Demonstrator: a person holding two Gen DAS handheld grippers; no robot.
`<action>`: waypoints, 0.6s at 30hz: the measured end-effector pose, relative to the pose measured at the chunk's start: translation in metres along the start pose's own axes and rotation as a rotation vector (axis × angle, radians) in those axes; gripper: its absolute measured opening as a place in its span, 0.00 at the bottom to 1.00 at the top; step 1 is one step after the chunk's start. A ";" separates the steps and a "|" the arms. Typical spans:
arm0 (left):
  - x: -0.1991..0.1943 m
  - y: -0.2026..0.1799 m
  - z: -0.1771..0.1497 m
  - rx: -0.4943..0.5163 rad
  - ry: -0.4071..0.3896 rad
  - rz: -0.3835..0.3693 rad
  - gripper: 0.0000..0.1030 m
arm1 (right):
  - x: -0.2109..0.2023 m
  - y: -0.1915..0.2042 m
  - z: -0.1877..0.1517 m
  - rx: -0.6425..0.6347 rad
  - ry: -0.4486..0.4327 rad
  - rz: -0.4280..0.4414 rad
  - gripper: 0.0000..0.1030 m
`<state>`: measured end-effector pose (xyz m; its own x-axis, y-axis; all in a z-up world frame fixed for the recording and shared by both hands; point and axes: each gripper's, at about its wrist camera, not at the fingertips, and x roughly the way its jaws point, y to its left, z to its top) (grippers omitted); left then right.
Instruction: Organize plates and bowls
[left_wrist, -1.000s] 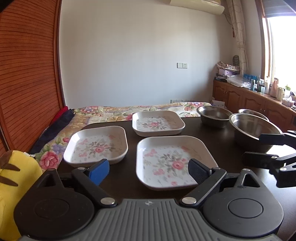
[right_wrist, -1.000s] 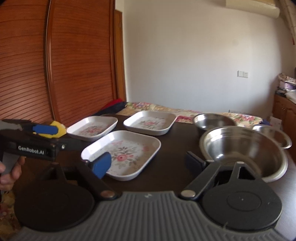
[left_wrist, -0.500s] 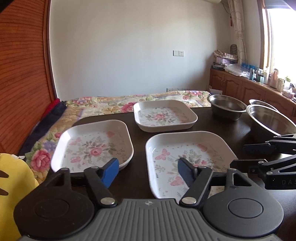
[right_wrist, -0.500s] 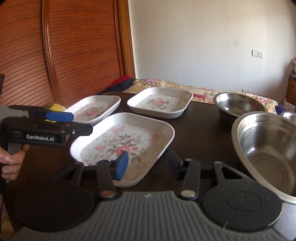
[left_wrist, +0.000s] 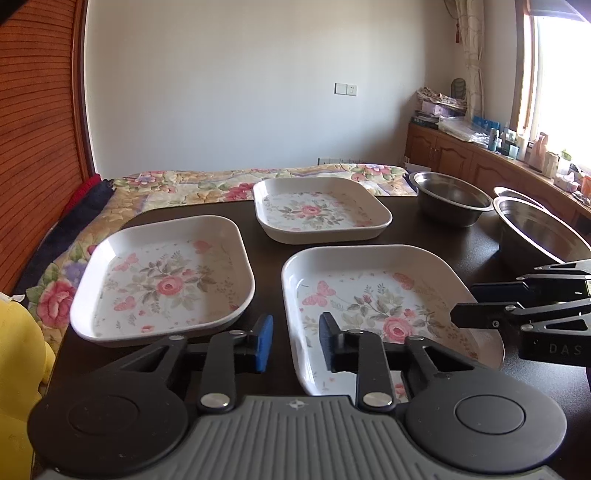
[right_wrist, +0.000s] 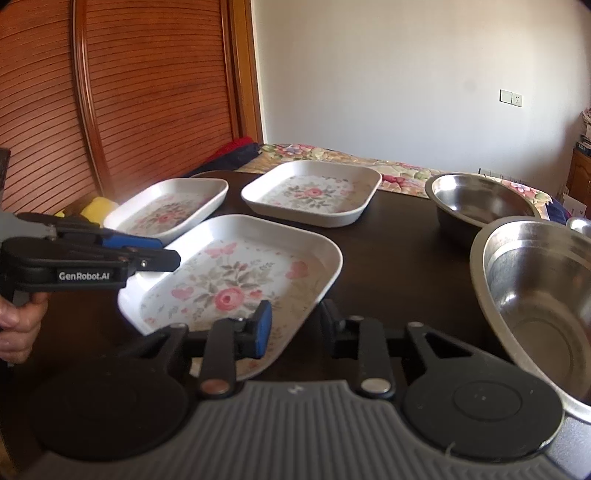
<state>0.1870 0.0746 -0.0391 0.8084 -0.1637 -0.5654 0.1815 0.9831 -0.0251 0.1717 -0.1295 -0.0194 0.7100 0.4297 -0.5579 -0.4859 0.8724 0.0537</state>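
Left gripper (left_wrist: 295, 341) spread, straddling left rim of nearest floral plate (left_wrist: 373, 306); right gripper (right_wrist: 295, 328) spread astride same plate's right rim. Likely two-sided lift for stacking. Other plates beyond tips; steel bowls (right_wrist: 539, 306) right of right gripper.

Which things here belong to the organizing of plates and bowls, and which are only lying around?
For the job:
near floral plate
left floral plate
far floral plate
large steel bowl
far steel bowl
third steel bowl, only its rim showing

Lying about:
floral quilt
yellow soft object
items on the cabinet
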 end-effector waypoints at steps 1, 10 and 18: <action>0.001 0.000 0.000 0.001 0.003 -0.002 0.26 | 0.001 0.000 0.000 0.003 0.002 0.003 0.29; 0.006 -0.001 -0.003 0.004 0.019 -0.003 0.19 | 0.009 -0.003 0.000 0.018 0.023 0.010 0.21; 0.004 -0.002 -0.006 -0.016 0.020 0.011 0.16 | 0.009 -0.006 -0.002 0.059 0.022 0.031 0.21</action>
<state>0.1865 0.0719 -0.0459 0.7989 -0.1517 -0.5820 0.1640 0.9859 -0.0318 0.1805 -0.1309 -0.0263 0.6832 0.4520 -0.5735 -0.4760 0.8713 0.1198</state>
